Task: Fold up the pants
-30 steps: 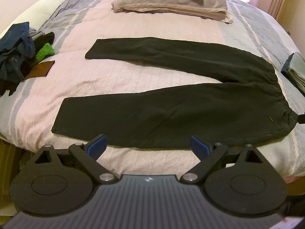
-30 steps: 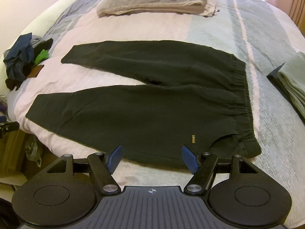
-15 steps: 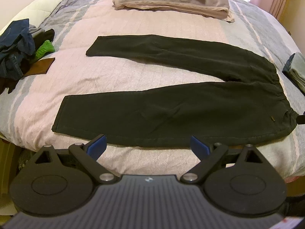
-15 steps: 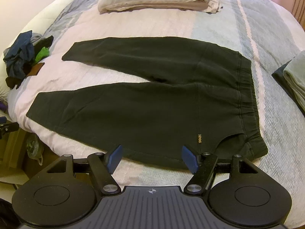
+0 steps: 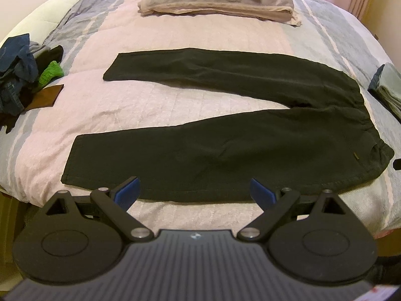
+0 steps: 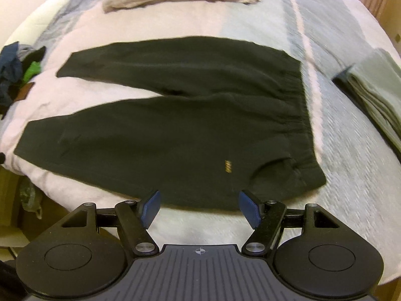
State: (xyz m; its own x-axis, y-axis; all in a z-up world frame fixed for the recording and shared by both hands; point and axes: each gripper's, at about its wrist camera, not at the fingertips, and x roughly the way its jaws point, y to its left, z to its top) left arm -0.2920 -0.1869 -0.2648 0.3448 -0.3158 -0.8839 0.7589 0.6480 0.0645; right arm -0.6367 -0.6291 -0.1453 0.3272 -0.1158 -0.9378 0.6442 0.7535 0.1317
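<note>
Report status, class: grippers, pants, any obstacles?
Left gripper and right gripper open, empty. Pants flat, unfolded on bed. Nothing in the way.

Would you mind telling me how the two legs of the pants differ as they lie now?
The near leg looks wider; the far leg looks narrower. The near leg's cuff lies by the bed edge close to the left gripper; the far leg angles away from it. Both are dark, flat and unfolded.

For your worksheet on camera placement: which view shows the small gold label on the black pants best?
The right wrist view: the gold label sits near and central on the black pants, though motion-blurred. In the left wrist view it is a tiny speck near the waistband.
</note>
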